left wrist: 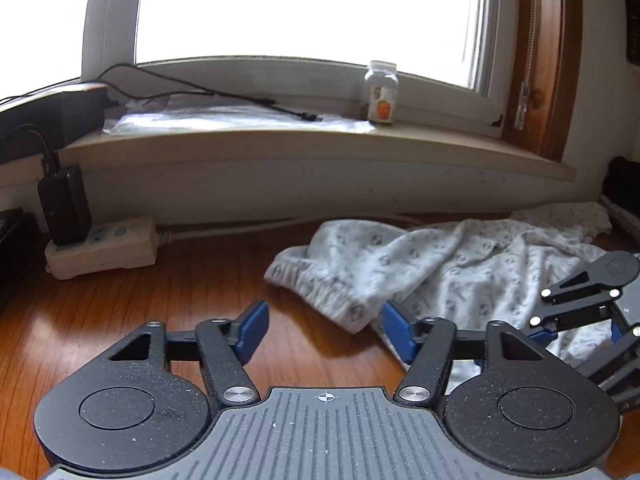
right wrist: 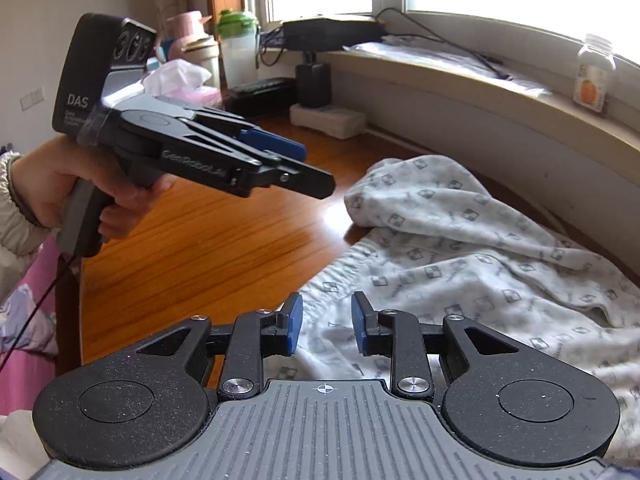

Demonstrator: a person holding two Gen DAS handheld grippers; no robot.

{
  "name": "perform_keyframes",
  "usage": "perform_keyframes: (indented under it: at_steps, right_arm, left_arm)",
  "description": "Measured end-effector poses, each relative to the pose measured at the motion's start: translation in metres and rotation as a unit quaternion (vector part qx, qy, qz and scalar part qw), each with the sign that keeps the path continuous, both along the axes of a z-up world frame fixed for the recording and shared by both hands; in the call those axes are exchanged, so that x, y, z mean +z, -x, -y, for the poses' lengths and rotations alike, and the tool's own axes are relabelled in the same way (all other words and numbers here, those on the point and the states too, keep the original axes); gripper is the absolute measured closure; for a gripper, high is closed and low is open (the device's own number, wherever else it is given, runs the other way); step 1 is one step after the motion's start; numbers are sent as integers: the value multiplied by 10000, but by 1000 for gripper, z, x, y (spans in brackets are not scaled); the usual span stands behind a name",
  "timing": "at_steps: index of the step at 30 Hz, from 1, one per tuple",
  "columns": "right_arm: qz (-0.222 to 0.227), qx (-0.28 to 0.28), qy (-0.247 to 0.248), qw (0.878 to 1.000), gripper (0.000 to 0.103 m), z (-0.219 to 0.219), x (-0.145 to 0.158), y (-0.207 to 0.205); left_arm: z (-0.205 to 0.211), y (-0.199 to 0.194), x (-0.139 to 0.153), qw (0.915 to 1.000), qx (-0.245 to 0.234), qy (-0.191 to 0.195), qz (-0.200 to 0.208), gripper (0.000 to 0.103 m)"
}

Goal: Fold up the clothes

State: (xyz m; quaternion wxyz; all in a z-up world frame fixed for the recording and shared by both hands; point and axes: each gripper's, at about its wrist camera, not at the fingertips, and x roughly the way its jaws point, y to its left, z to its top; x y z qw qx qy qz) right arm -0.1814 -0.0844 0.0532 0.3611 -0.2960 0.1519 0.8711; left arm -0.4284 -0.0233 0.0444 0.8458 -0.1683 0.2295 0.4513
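Left gripper (left wrist: 324,332): its blue-padded fingers (left wrist: 253,330) are standing wide apart, gripping nothing, hovering over bare wood just beside the garment's elastic hem.
Right gripper (right wrist: 326,330): its fingers (right wrist: 294,326) are sitting partly apart with a narrow gap, poised over the cloth; whether the pads are brushing the fabric is hard to tell from this angle.
Garment (left wrist: 432,264): a soft, pale grey-white knit printed with small dark squares is lying crumpled on the table, near the wall below the sill, its gathered hem curling toward the left gripper.
Table (left wrist: 120,312): glossy reddish-brown wood is showing a long grain and bright reflections.
Hand (right wrist: 52,188): it is wrapping the left gripper's grey pistol handle, with a puffy pale sleeve cuff at the wrist.
Windowsill (left wrist: 280,140): a smooth beige ledge is carrying a small clear bottle (left wrist: 382,92) with an orange label.
Power strip (left wrist: 104,248): a cream plastic block is resting by the wall.
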Motion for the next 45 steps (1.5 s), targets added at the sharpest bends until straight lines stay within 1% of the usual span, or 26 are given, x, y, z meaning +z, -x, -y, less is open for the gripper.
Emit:
perform_keyframes:
  at_steps: [2, 3, 4, 6, 8, 9, 10, 11, 14, 15, 17, 19, 21, 25, 28, 31, 35, 38, 39, 40, 42, 43, 44, 45]
  right_arm:
    - [68, 25, 41, 10000, 64, -2, -3, 6]
    - [101, 37, 62, 9999, 56, -2, -4, 10]
    - [87, 123, 82, 9999, 52, 0, -6, 11]
    - [101, 223, 77, 9997, 52, 5, -7, 14]
    - [226, 274, -26, 9994, 56, 12, -7, 17]
    - [258, 336, -74, 9991, 70, 16, -7, 18]
    - [279, 316, -101, 9991, 92, 17, -6, 16]
    - [347, 253, -121, 9990, 97, 17, -4, 14]
    - [311, 58, -276, 9991, 98, 14, 6, -3]
    - [213, -71, -337, 9992, 98, 11, 13, -12]
    - [-26, -356, -483, 9982, 98, 6, 30, -34]
    - [-125, -652, -706, 9953, 98, 3, 46, -54]
    - [-184, -911, -876, 9918, 98, 0, 60, -75]
    - [-41, -1448, -1199, 9822, 98, -6, 68, -107]
    - [116, -1836, -1331, 9739, 98, -11, 65, -130]
    - [227, -2233, -1269, 9662, 98, -17, 53, -154]
    - [167, -2515, -908, 9634, 98, -25, 32, -180]
    - [144, -2535, -748, 9643, 98, -26, 18, -184]
    - [114, -2502, -735, 9653, 98, -25, 17, -183]
    - [83, -2468, -721, 9663, 98, -24, 17, -182]
    - [20, -2400, -695, 9683, 98, -22, 17, -180]
    - [-11, -2366, -682, 9692, 98, -22, 16, -179]
    - [-42, -2332, -669, 9701, 98, -21, 16, -178]
    - [-73, -2298, -656, 9710, 98, -20, 16, -176]
  left_arm:
    - [-5, 2, -5, 9999, 47, 59, -67, 39]
    - [-7, 2, -6, 9999, 72, 87, -101, 39]
    - [-8, 3, -7, 9998, 90, 91, -125, 39]
    - [-10, 4, -9, 9997, 126, 99, -161, 39]
    - [-10, 5, -9, 9998, 104, 112, -161, 38]
    - [-9, 5, -10, 9998, 93, 120, -152, 38]
    - [-9, 5, -10, 9998, 82, 128, -144, 37]
    - [-8, 5, -10, 9998, 70, 136, -135, 37]
    - [-6, 5, -8, 9999, 18, 92, -72, 36]
    - [-6, 5, -7, 10000, 1, 78, -51, 35]
    - [-6, 4, -6, 10000, -40, 40, -4, 30]
    - [-8, 3, -6, 10000, -69, 28, -4, 25]
    - [-11, 0, -7, 9999, -88, 7, -48, 25]
    - [-21, -11, -10, 9996, -192, -6, -207, 24]
    - [-28, -21, -11, 9991, -267, -12, -316, 24]
    - [-32, -29, -12, 9986, -407, -10, -351, 23]
    - [-38, -38, -16, 9975, -542, 10, -448, 22]
    - [-46, -39, -22, 9969, -556, 102, -542, 22]
    - [-50, -39, -23, 9969, -549, 127, -555, 22]
    - [-53, -39, -25, 9968, -544, 151, -567, 22]
    - [-60, -42, -27, 9965, -614, 122, -550, 30]
    - [-64, -43, -26, 9965, -628, 132, -529, 49]
    - [-67, -44, -26, 9965, -642, 143, -507, 57]
    - [-71, -45, -26, 9965, -656, 153, -486, 56]
